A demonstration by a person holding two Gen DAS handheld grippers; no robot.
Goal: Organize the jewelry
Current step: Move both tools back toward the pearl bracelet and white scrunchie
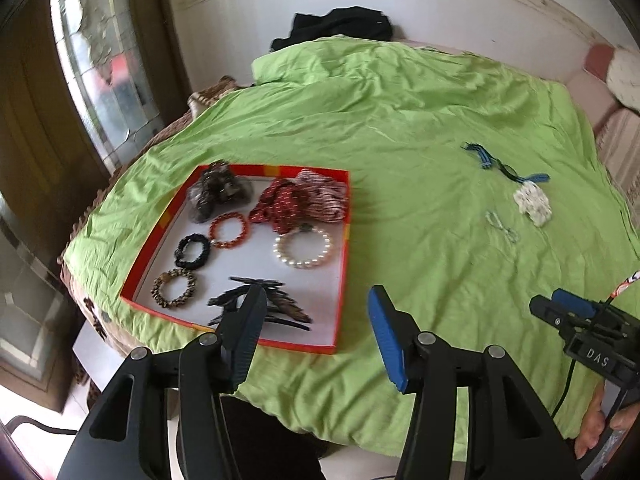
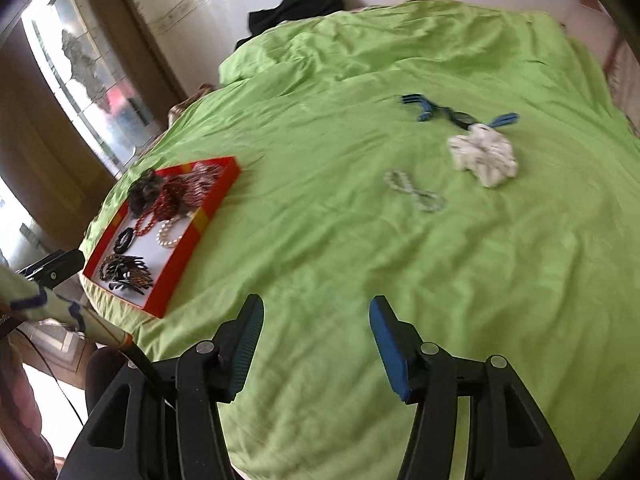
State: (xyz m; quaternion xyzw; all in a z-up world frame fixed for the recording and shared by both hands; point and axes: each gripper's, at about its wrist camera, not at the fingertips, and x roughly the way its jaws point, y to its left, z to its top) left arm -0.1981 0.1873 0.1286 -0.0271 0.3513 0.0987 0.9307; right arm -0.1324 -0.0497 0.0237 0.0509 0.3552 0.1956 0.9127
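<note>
Your left gripper (image 1: 316, 320) hangs open and empty over the near right edge of the tray (image 1: 343, 280), its left finger above the dark hair clips (image 1: 264, 304). Inside the tray, ahead and left of that gripper, you have one leopard-print scrunchie (image 1: 174, 288), one black scrunchie (image 1: 193, 251), one orange bead bracelet (image 1: 230, 231), one pearl bracelet (image 1: 303, 247), a grey-black scrunchie (image 1: 218, 194) at the back, and a red and a striped fabric piece (image 1: 304, 200) bunched together; the clips overlap too much for a firm count.

Your right gripper (image 2: 316, 332) is also open and holds nothing, poised above bare green bedsheet (image 2: 320, 240). Ahead and slightly right of it lie the pieces not yet sorted: one pale bead bracelet (image 2: 416, 192) twisted into a figure eight, one white scrunchie (image 2: 482, 156) just beyond it, and farther still two blue clips (image 2: 420, 106) flanking a dark hair tie (image 2: 460, 118), which touches the scrunchie's far edge.

You seem to be between pieces, most of the sorting done and about five items left. The bead bracelet is nearest, so a sensible next move is to reach forward with the right gripper, pinch one loop low against the sheet without catching fabric, and carry it left to the tray.
</note>
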